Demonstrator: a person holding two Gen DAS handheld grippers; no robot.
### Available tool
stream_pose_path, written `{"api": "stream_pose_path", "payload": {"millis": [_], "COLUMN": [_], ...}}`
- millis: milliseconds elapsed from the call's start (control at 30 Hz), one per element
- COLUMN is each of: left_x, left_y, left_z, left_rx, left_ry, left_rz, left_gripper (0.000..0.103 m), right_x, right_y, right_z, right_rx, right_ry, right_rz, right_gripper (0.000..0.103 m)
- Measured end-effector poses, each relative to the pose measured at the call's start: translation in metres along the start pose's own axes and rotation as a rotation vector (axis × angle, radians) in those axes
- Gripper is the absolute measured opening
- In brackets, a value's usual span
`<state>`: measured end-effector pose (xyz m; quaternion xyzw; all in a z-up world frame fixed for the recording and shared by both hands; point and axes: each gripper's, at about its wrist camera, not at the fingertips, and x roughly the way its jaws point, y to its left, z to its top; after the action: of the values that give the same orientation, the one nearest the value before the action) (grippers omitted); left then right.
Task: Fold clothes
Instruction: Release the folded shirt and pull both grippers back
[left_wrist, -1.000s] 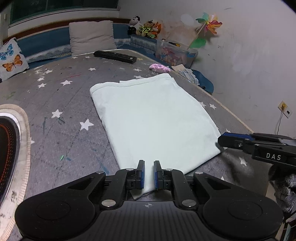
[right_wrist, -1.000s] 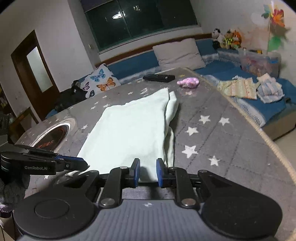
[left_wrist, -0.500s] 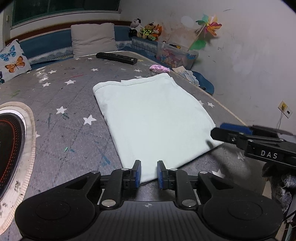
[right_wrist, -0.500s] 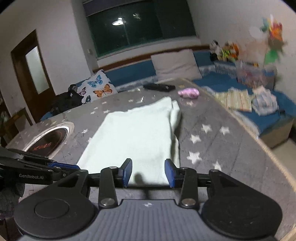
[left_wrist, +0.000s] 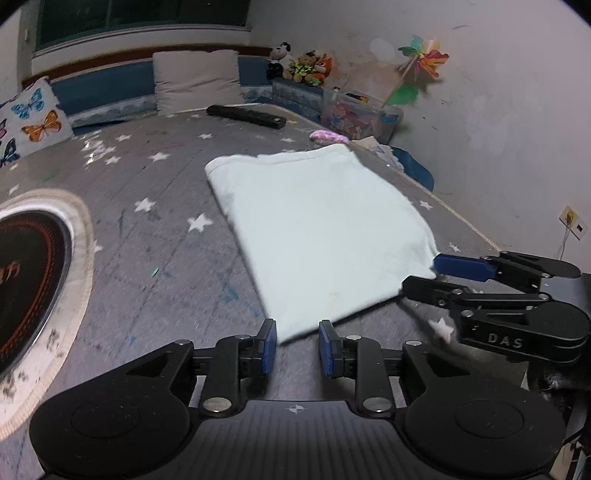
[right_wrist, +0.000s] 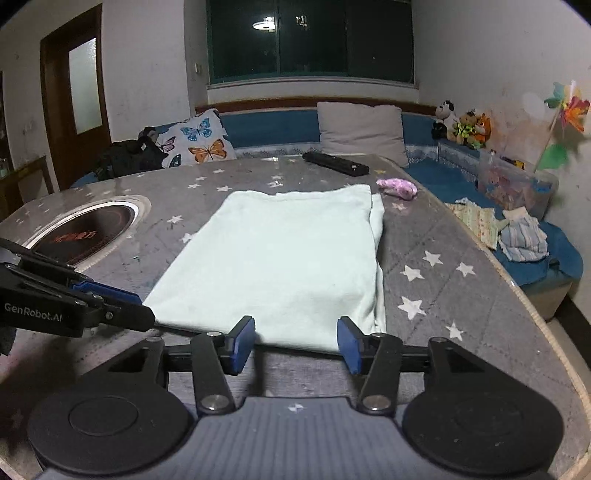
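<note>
A pale mint cloth (left_wrist: 317, 229) lies folded into a flat rectangle on the grey star-print table (left_wrist: 159, 236). My left gripper (left_wrist: 297, 345) sits at the cloth's near corner. Its jaws are opening, and the corner tip lies between the blue pads without being pressed. In the right wrist view my right gripper (right_wrist: 295, 343) hovers just short of the cloth (right_wrist: 288, 254) at its near edge. Its jaws are opening too, with nothing gripped. Each gripper shows in the other's view: the right gripper (left_wrist: 424, 275) at the cloth's right corner, the left gripper (right_wrist: 142, 308) at its left corner.
A round inset hob (right_wrist: 85, 229) sits left of the cloth. A black remote (right_wrist: 336, 163) and a pink bundle (right_wrist: 397, 187) lie beyond it. The table's curved edge (right_wrist: 517, 291) runs on the right, with folded clothes (right_wrist: 522, 238) on the blue bench below.
Both grippers' jaws have widened and let go of the cloth's near edge. Both have drawn back slightly from the cloth. The right gripper has rolled to level.
</note>
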<state>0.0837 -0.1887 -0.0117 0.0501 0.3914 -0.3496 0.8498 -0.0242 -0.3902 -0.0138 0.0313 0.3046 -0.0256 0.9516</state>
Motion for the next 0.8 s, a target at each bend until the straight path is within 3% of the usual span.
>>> {"api": "stream_pose_path", "payload": {"millis": [133, 300, 467, 700, 800], "left_x": [-0.008, -0.021, -0.031, -0.047, -0.052], "left_y": [0.004, 0.001, -0.002, -0.009, -0.011], "left_z": [-0.006, -0.013, -0.024, -0.034, -0.039], "left_rx": [-0.021, -0.019, -0.021, -0.007, -0.001], "left_ry": [-0.005, -0.041, -0.058, -0.087, -0.099], "left_rz": [0.007, 0.019, 0.033, 0.053, 0.054], "left_gripper": [0.030, 0.056, 0.075, 0.096, 0.100], "right_x": [-0.006, -0.015, -0.025, -0.036, -0.040], "right_y": [0.005, 0.012, 0.018, 0.022, 0.024], "right_z": [-0.001, -0.006, -0.014, -0.023, -0.026], "right_rx": [0.009, 0.020, 0.045, 0.080, 0.089], "right_ry": [-0.015, -0.032, -0.049, -0.055, -0.054], "right_rz": [0.013, 0.025, 0.014, -0.021, -0.032], "right_gripper": [0.060, 0.081, 0.100, 0.103, 0.103]}}
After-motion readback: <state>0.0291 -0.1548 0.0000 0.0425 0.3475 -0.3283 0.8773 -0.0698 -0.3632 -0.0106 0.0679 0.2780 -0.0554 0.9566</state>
